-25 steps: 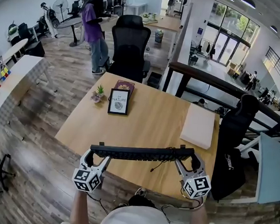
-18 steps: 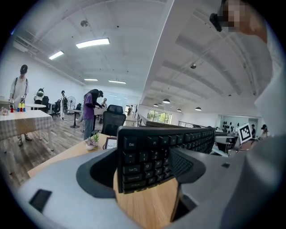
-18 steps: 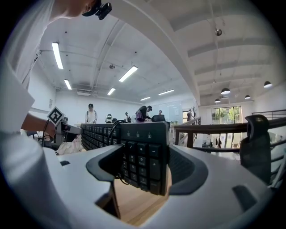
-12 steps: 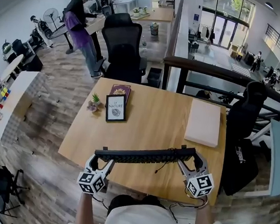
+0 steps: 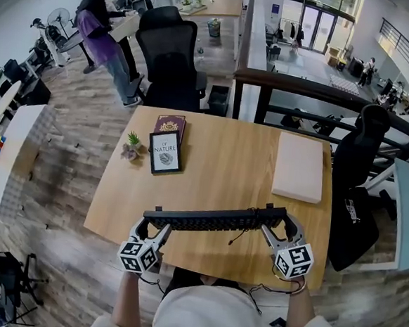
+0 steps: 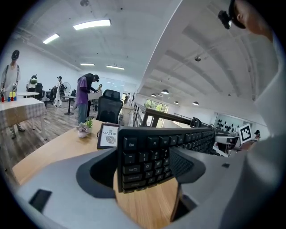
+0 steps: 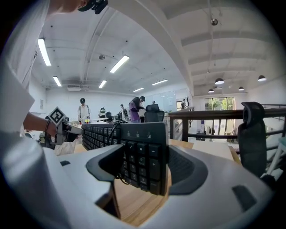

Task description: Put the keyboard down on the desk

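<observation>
— Where's the desk (image 5: 226, 161)?
— Below and ahead of both tongs.
— The keyboard (image 5: 214, 219)?
— Stretched between them, tilted up on edge. The left gripper (image 5: 150, 226) clamps its left end, the right gripper (image 5: 273, 225) its right end.

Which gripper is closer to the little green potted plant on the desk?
Left. The left gripper grips the black keyboard at the end near the green potted plant; the right gripper grips the opposite end, farther off.
</observation>
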`<state>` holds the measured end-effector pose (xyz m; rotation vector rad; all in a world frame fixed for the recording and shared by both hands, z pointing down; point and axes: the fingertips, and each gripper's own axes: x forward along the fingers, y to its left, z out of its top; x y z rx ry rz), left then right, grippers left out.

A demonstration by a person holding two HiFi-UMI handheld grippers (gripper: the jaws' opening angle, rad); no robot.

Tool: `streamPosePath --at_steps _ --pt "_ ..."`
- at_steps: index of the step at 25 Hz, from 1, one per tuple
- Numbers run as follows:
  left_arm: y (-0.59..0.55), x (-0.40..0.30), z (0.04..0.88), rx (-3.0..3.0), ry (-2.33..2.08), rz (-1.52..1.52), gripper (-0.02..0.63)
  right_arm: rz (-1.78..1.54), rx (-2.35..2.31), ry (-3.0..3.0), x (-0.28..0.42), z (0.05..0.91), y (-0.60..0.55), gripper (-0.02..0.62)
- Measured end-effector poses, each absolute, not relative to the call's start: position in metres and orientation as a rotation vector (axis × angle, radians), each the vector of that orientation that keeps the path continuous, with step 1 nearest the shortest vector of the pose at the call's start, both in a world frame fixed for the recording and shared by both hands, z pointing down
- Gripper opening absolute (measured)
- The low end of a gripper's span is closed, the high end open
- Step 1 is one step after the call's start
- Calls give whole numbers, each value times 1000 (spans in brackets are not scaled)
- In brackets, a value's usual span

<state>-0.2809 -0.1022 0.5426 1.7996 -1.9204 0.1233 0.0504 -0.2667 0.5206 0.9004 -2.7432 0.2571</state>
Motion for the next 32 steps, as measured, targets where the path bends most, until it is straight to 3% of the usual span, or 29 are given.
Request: streamPosePath --at_steps 32 --pt "-130 -374 662 1752 -1612 159 359 340 964 -2469 -30 593 -251 290"
